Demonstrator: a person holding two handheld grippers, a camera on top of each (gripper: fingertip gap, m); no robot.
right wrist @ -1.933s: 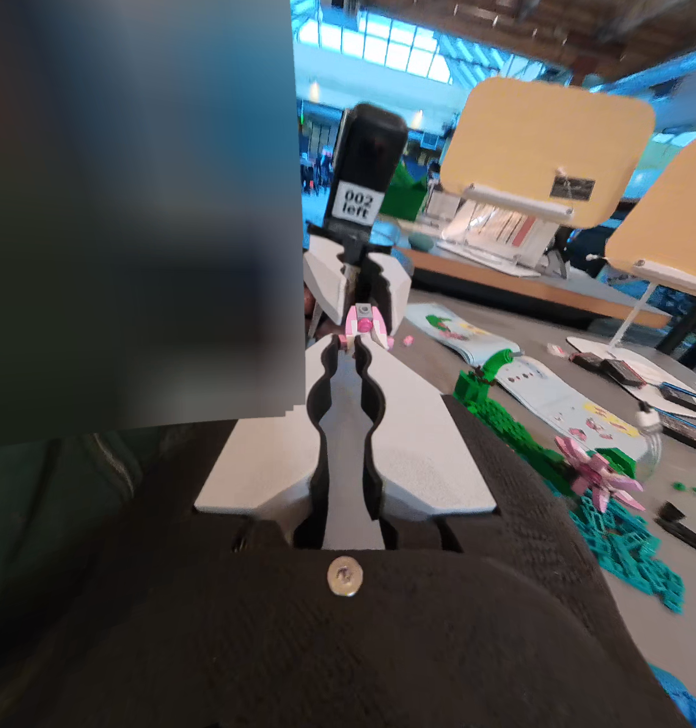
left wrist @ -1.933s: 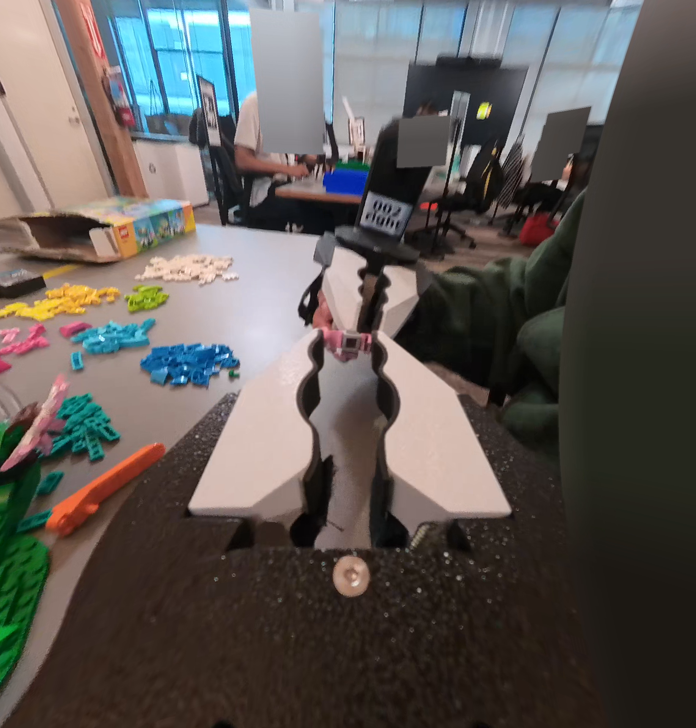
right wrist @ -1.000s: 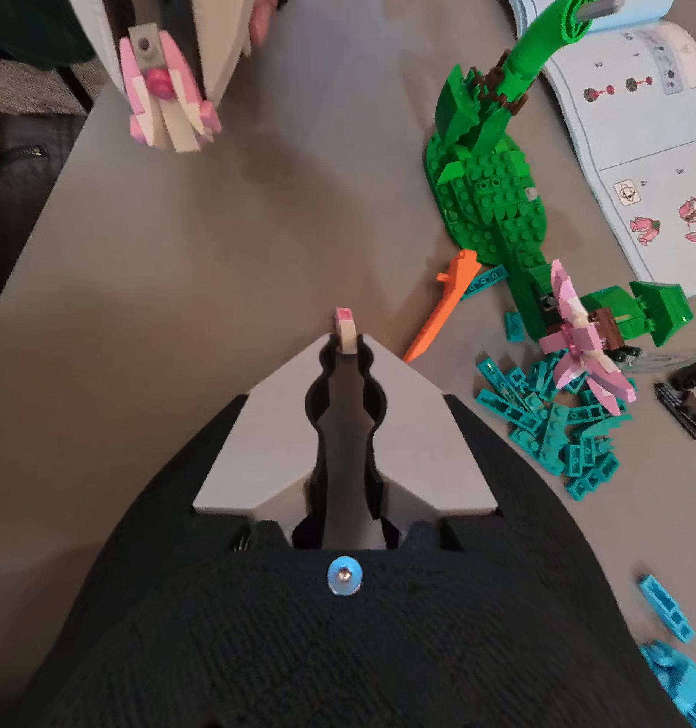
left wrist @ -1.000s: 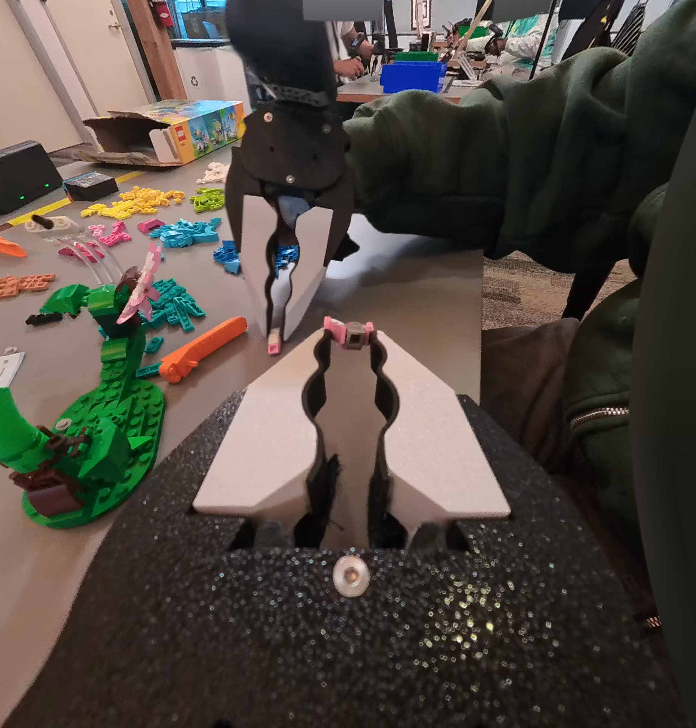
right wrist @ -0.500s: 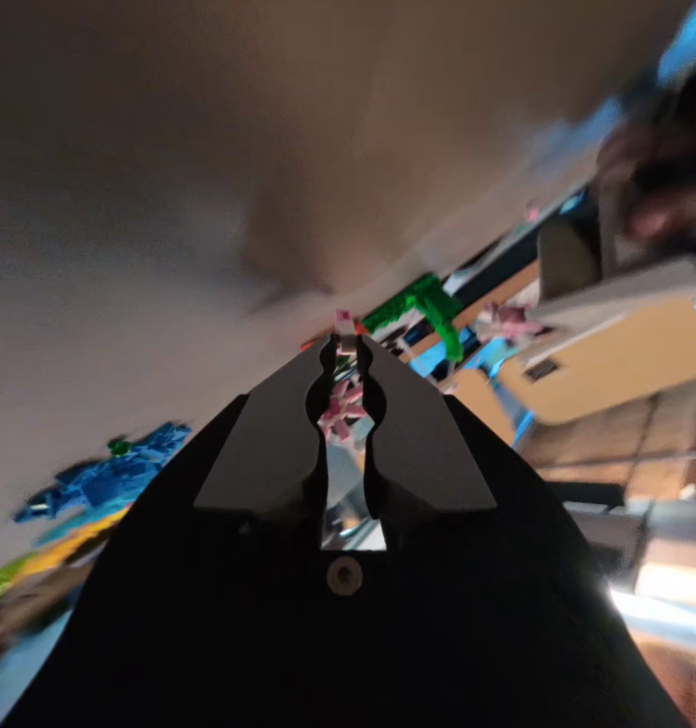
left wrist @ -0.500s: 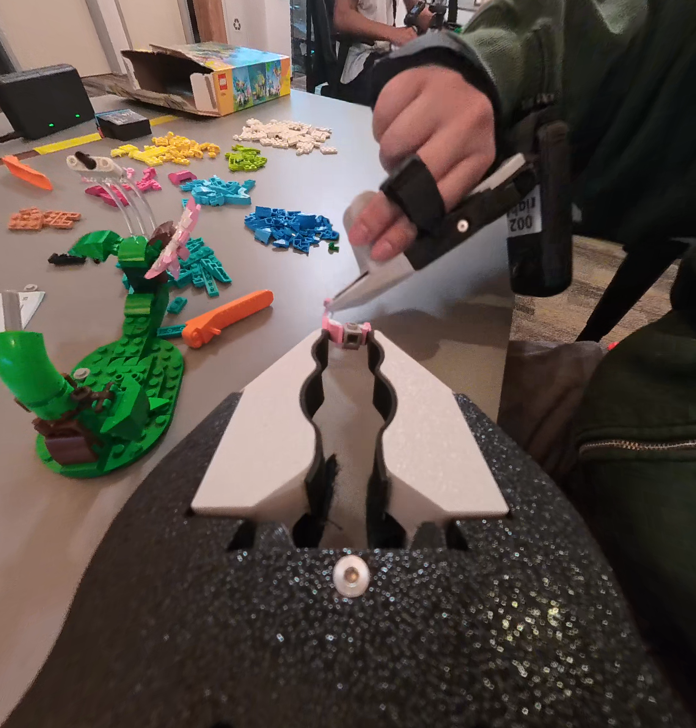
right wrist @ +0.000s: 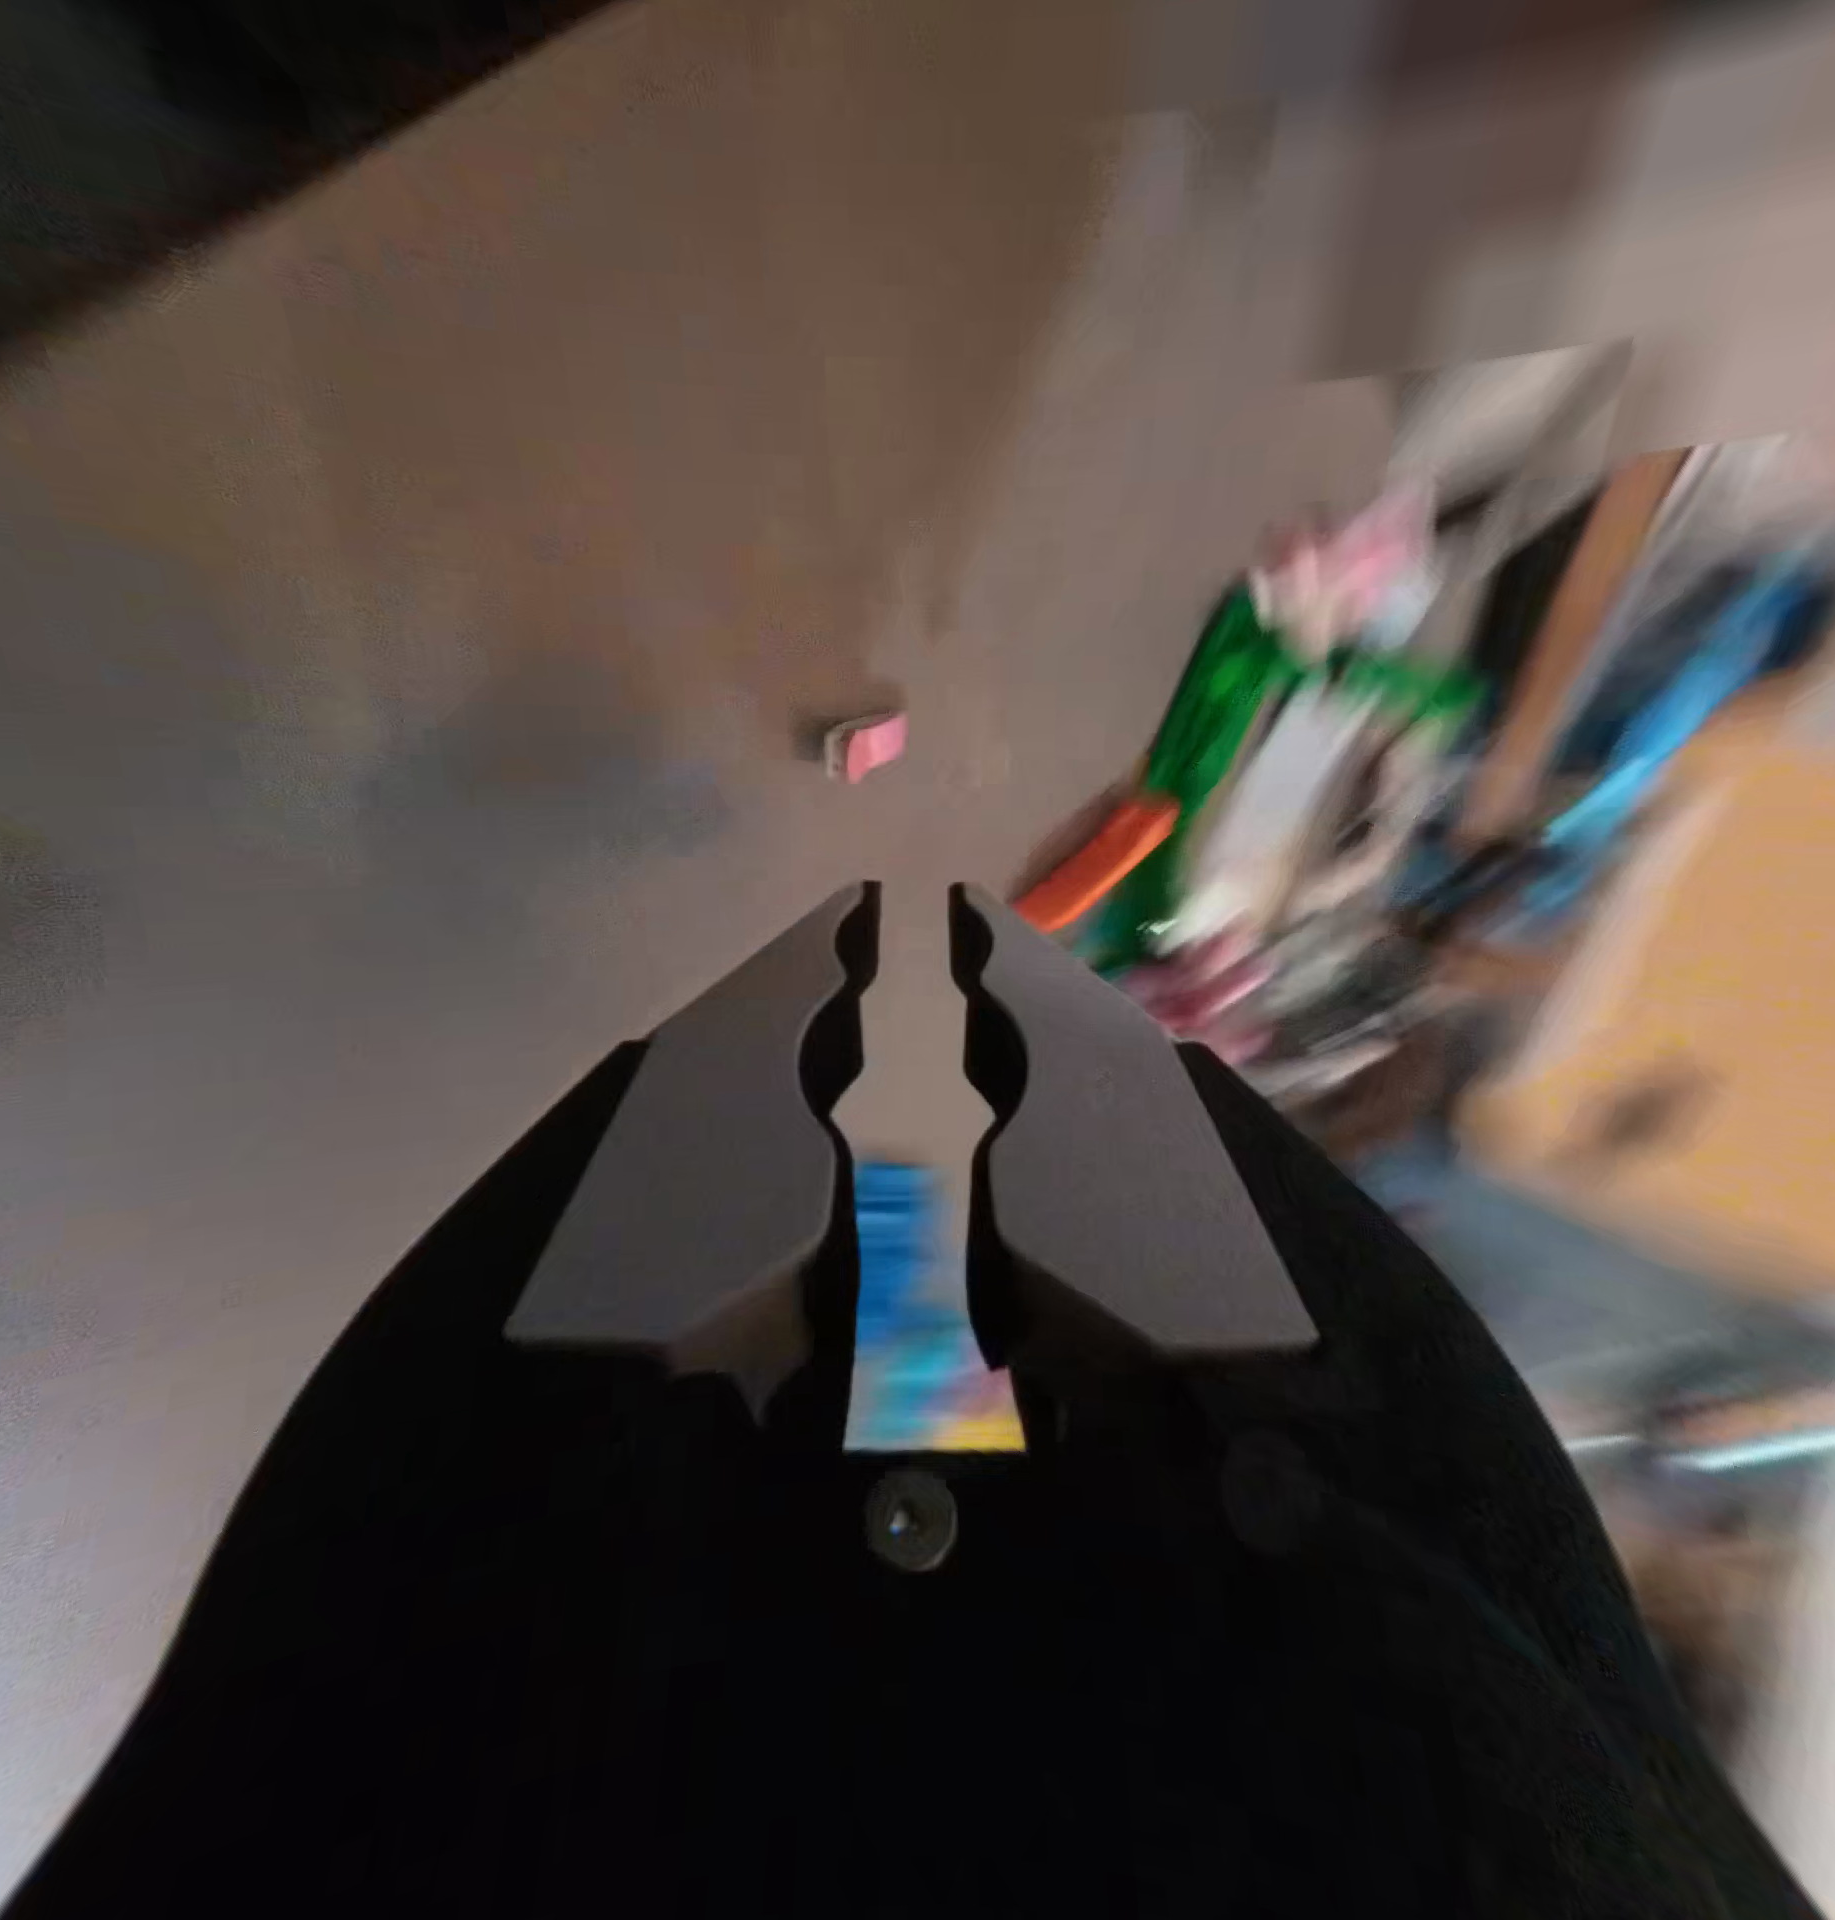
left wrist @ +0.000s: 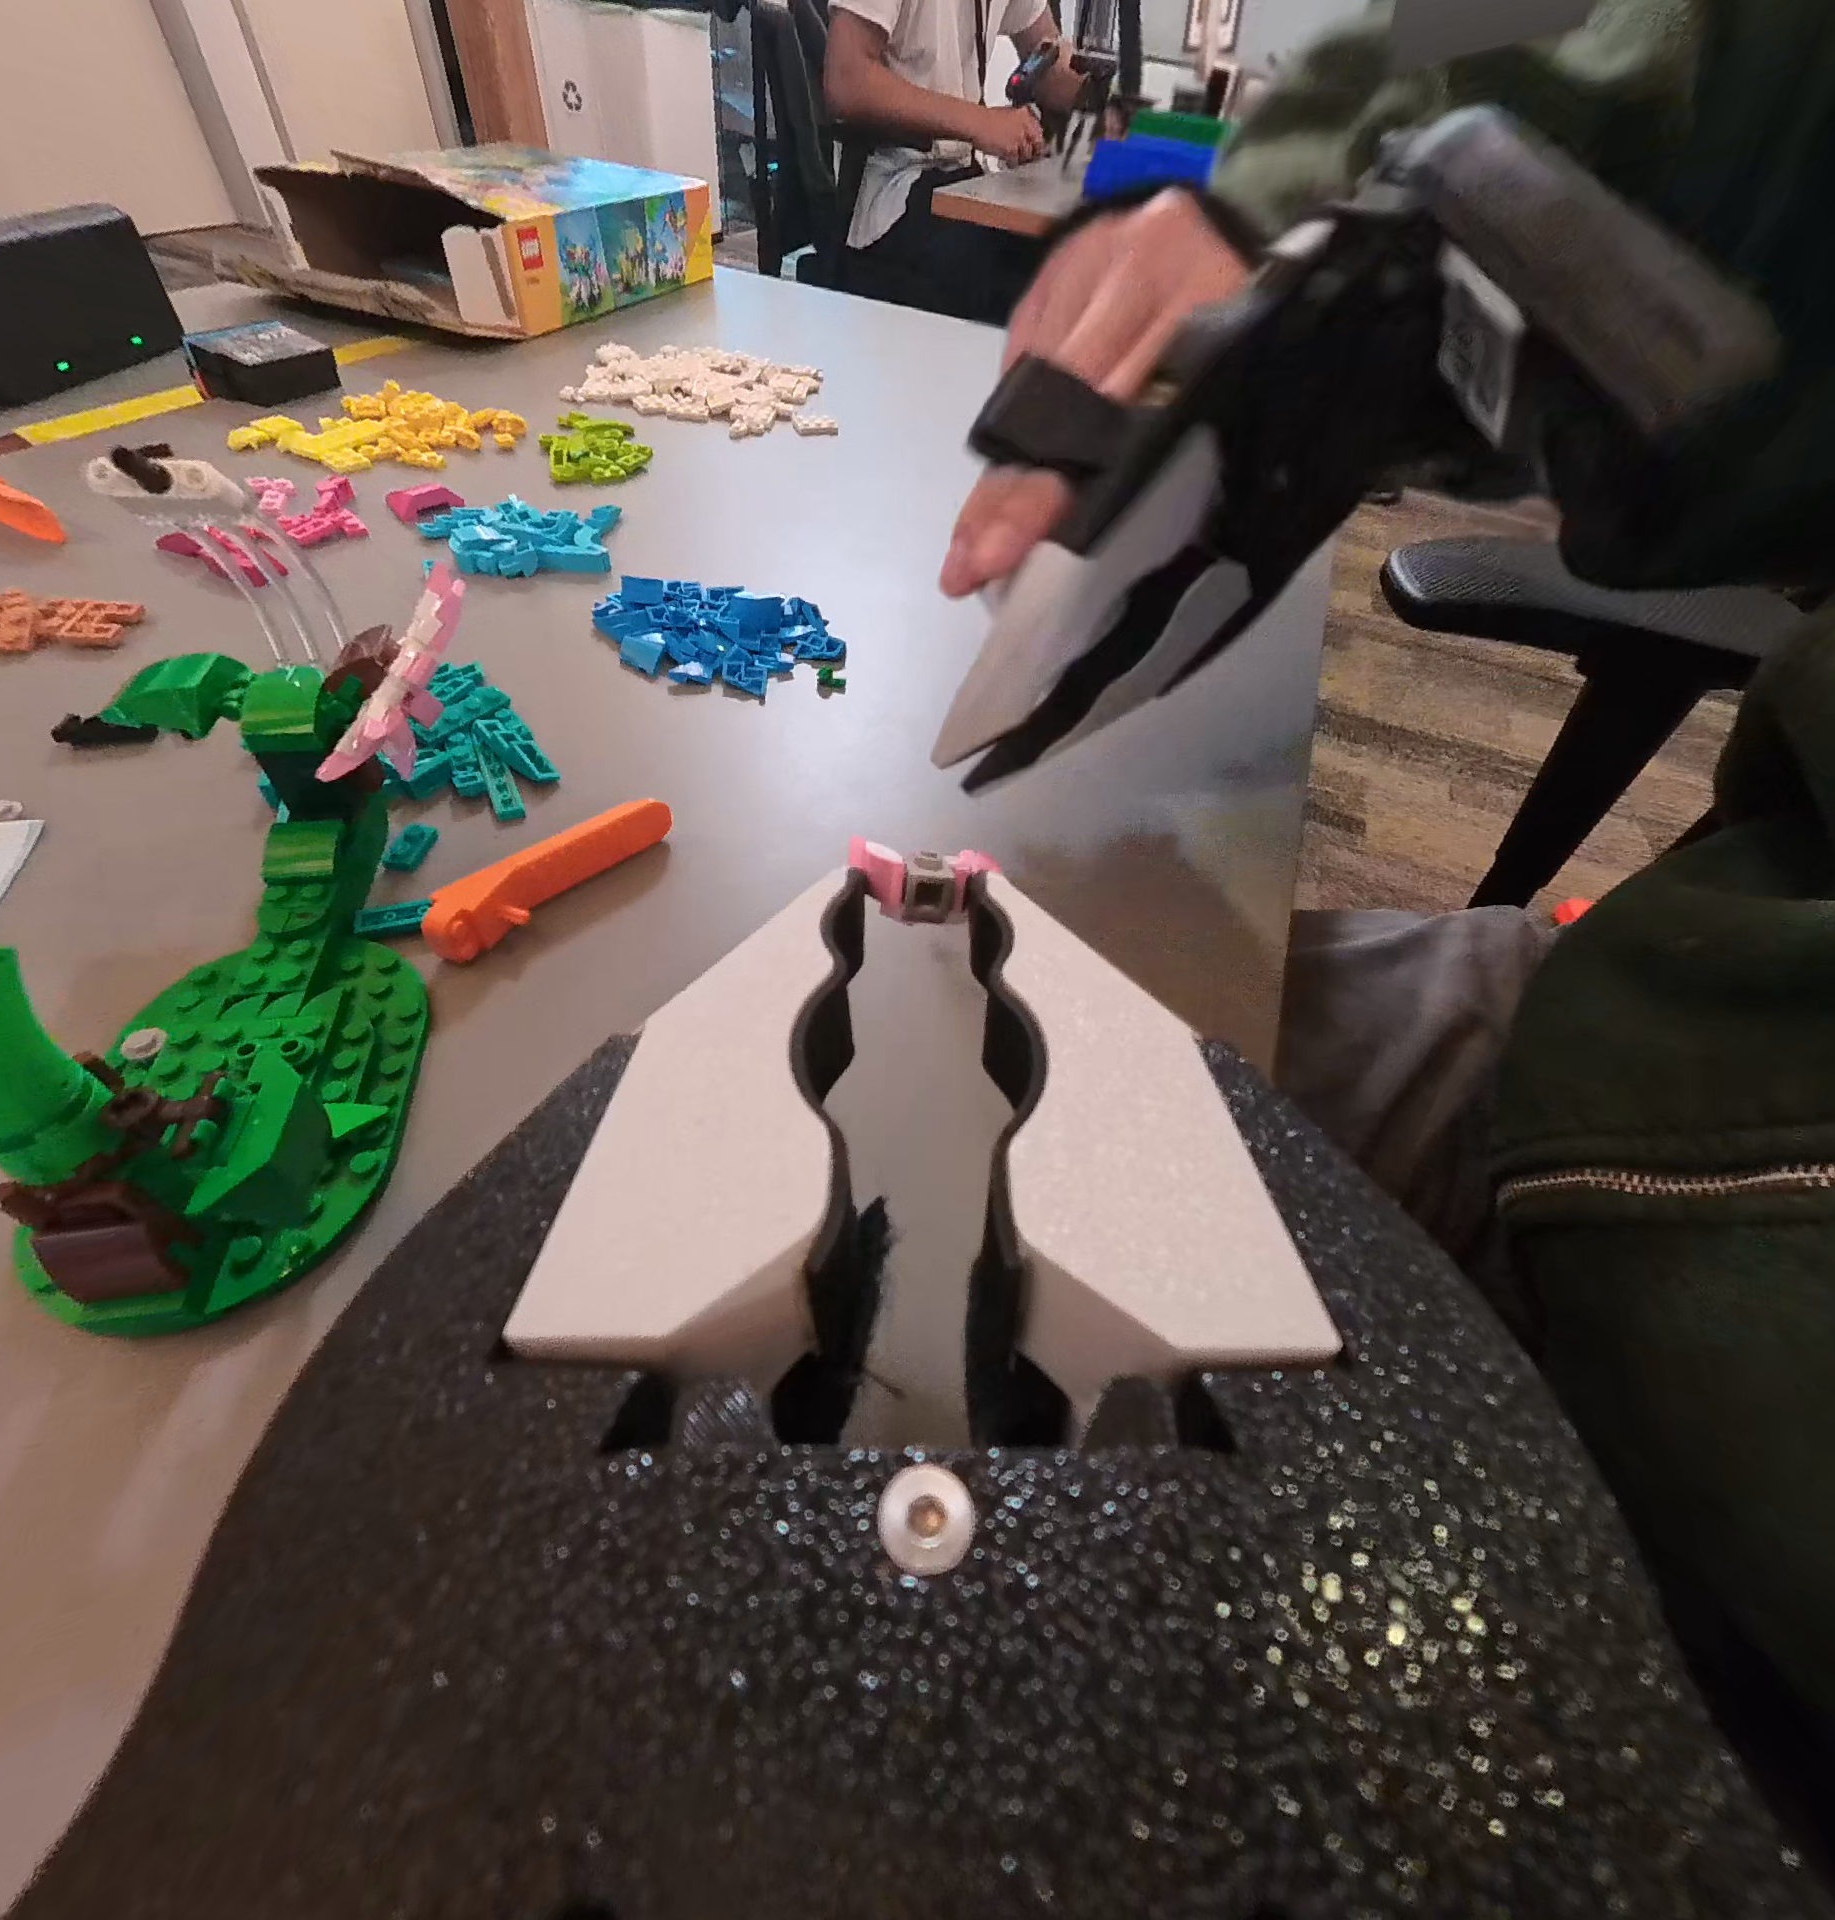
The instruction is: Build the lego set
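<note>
— Both grippers first: our left gripper is clenched on a small pink-and-grey lego flower piece, pinched at the very fingertips above the table's near edge.

— And our right gripper?

— Its jaws stand slightly apart with nothing between them. In the left wrist view it hangs tilted above the table, beyond the held piece. Its own view is badly smeared, though we can make out one loose pink piece on the table ahead of the tips.

— How does the held piece look?

— We see a grey cube with a square hole facing us and a stud on top, with glossy pink petal parts on either side. The fingers are matte white wedges with wavy black inner edges, set in a grainy black body.

— Around it?

— One smooth orange brick separator lies to the left. Just past it is one studded green base with a curved green stem carrying one pink flower. Farther back we count sorted piles: teal, blue, light blue, lime, yellow and white. One opened cardboard lego box sits at the far end.
</note>
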